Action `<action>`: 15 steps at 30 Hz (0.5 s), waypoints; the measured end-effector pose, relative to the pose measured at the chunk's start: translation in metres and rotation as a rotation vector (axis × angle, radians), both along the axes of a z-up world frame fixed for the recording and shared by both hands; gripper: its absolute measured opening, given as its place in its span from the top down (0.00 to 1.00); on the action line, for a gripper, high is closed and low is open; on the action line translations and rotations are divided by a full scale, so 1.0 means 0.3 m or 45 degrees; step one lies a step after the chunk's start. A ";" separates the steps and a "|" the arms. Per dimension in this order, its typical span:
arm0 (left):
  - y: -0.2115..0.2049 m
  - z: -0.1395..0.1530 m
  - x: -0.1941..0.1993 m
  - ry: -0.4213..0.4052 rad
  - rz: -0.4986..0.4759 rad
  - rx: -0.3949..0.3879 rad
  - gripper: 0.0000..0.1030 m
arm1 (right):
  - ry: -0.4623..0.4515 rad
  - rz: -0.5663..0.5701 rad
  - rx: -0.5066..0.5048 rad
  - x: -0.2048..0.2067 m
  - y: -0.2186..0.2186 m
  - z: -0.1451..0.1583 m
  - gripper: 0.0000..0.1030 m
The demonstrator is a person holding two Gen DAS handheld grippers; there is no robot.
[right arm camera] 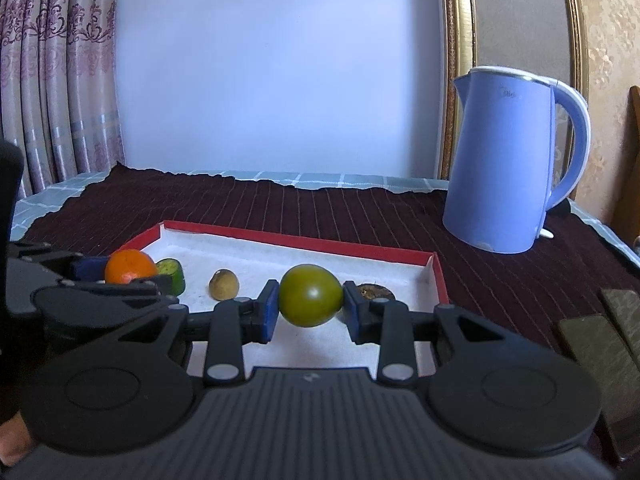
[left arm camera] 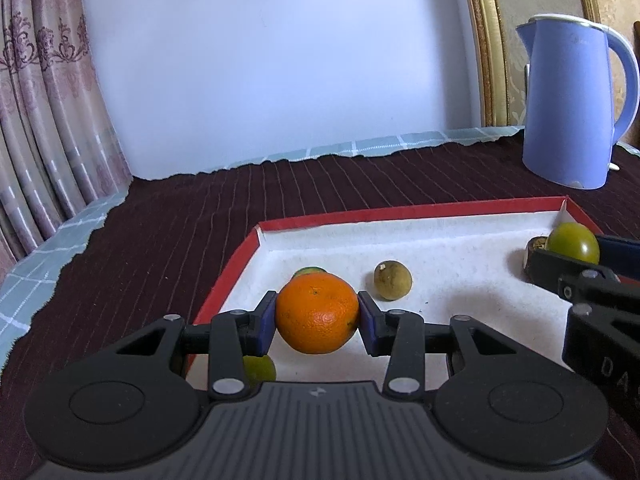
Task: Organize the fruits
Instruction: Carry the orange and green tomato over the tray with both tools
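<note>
My left gripper is shut on an orange above the near left part of a red-rimmed white tray. My right gripper is shut on a green round fruit over the tray's right part; it also shows in the left wrist view. A small brown-yellow fruit lies in the tray's middle, also in the right wrist view. A green cut piece stands behind the orange. Another green fruit lies under my left gripper. A brown husk sits behind my right gripper.
A blue electric kettle stands on the dark striped cloth to the right, behind the tray. Curtains hang at the left. A gold-framed panel rises behind the table. Dark blocks lie at the right edge.
</note>
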State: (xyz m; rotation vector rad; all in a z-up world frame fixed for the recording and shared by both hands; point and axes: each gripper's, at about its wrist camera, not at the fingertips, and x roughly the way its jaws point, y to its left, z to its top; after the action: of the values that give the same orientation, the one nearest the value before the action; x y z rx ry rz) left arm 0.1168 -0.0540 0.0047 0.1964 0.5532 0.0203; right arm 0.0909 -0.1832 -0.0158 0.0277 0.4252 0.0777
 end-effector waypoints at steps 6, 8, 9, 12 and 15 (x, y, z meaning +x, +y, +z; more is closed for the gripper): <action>0.000 0.006 0.013 -0.048 0.009 0.005 0.61 | -0.015 -0.008 0.011 0.031 0.006 -0.016 0.69; -0.004 0.008 0.023 -0.055 0.008 0.007 0.61 | -0.013 -0.008 0.021 0.038 0.001 -0.020 0.69; -0.006 0.007 0.029 -0.051 0.006 0.004 0.61 | -0.012 -0.009 0.023 0.042 -0.001 -0.021 0.69; -0.018 0.000 0.046 -0.044 0.002 0.009 0.61 | -0.014 -0.017 0.024 0.046 -0.007 -0.022 0.69; -0.022 -0.001 0.054 -0.048 0.004 0.016 0.60 | -0.017 -0.024 0.032 0.053 -0.011 -0.020 0.69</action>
State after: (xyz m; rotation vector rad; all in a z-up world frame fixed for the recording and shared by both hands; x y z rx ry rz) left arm 0.1328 -0.0607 0.0043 0.2070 0.5161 0.0308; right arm 0.1068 -0.1867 -0.0216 0.0558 0.4108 0.0648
